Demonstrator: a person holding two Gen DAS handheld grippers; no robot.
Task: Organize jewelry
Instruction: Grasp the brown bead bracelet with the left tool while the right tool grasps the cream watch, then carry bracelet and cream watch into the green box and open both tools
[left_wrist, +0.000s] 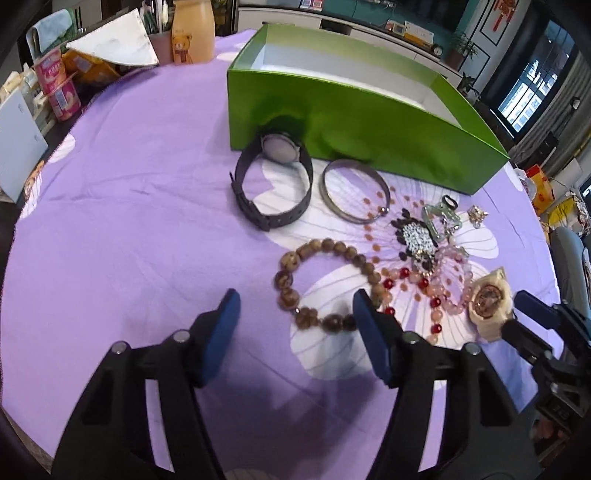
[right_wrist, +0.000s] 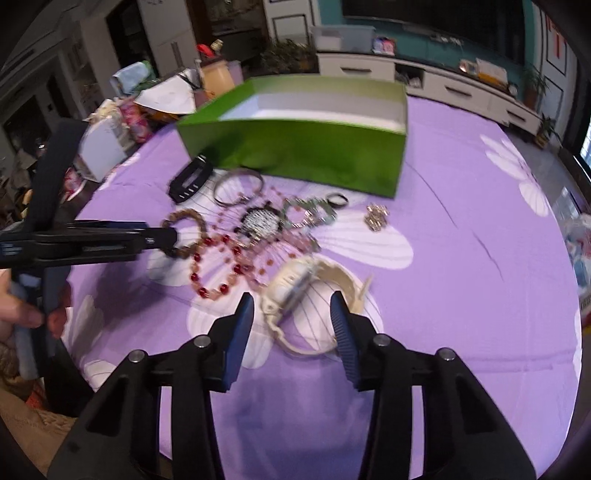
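A green box (left_wrist: 354, 136) with a white inside stands open on the purple cloth; it also shows in the right wrist view (right_wrist: 306, 147). In front of it lie a black watch (left_wrist: 273, 181), a silver bangle (left_wrist: 354, 192), a brown bead bracelet (left_wrist: 325, 284), a red and pink bead bracelet (right_wrist: 221, 266), a rhinestone brooch (left_wrist: 415, 240), a ring (right_wrist: 338, 199) and a cream watch (right_wrist: 295, 291). My left gripper (left_wrist: 293, 306) is open just before the brown bead bracelet. My right gripper (right_wrist: 291, 310) is open, its fingers either side of the cream watch.
A flowered purple cloth (left_wrist: 129, 221) covers the table. Cups, a bear bottle (left_wrist: 192, 33) and packets stand at the far left edge. A small gold charm (right_wrist: 376, 216) lies apart to the right. The left gripper crosses the right wrist view (right_wrist: 92, 240).
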